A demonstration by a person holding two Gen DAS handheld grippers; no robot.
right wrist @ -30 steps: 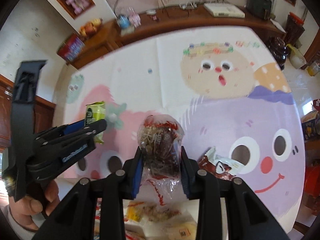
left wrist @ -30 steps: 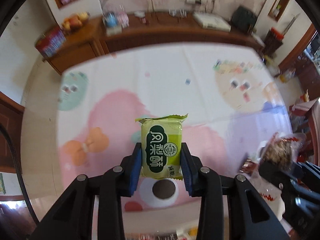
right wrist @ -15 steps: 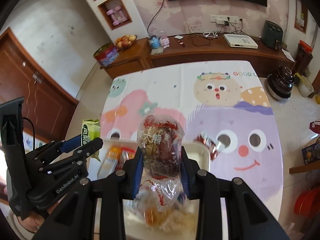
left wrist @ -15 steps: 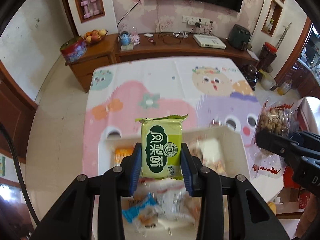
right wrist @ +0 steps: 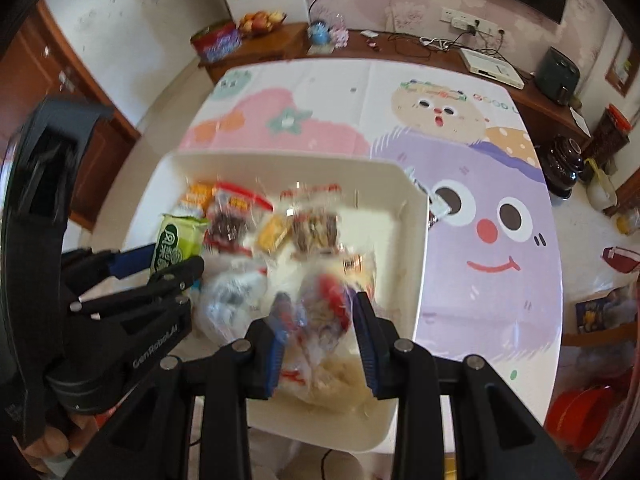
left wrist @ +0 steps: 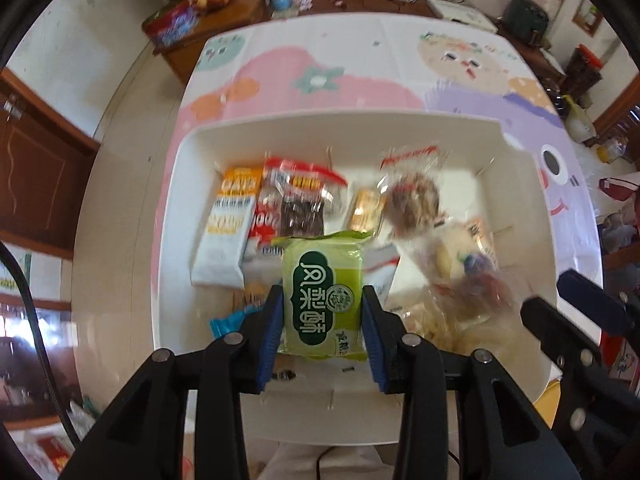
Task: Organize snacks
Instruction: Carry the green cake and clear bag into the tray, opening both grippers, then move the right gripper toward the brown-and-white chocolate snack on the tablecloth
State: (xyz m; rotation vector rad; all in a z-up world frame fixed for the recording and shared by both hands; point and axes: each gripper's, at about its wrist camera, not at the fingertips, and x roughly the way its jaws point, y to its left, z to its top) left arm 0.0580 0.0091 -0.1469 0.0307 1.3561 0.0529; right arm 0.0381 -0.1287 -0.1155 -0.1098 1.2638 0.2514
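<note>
My left gripper (left wrist: 322,312) points down over a white bin (left wrist: 320,120) with a green snack packet (left wrist: 324,292) upright between its blue pads. Its jaws are opening, though the pads still touch the packet's sides. In the right wrist view the left gripper (right wrist: 168,264) and the green packet (right wrist: 174,240) show at the left, over the white bin (right wrist: 280,156). My right gripper (right wrist: 318,320) is shut on a clear bag of brown snacks (right wrist: 324,312), blurred, above the bin's near right part. Several wrapped snacks (left wrist: 292,208) lie inside the bin.
The bin sits at the near edge of a table covered by a cartoon cloth (right wrist: 480,184). One small packet (right wrist: 436,204) lies just outside the bin's far right corner. A wooden sideboard (right wrist: 360,44) runs along the far wall. A hand (right wrist: 44,436) holds the left gripper.
Both grippers have drawn back from over the cartoon cloth to above the white bin, each still carrying its snack. The bin and its contents have come into view beneath them.
</note>
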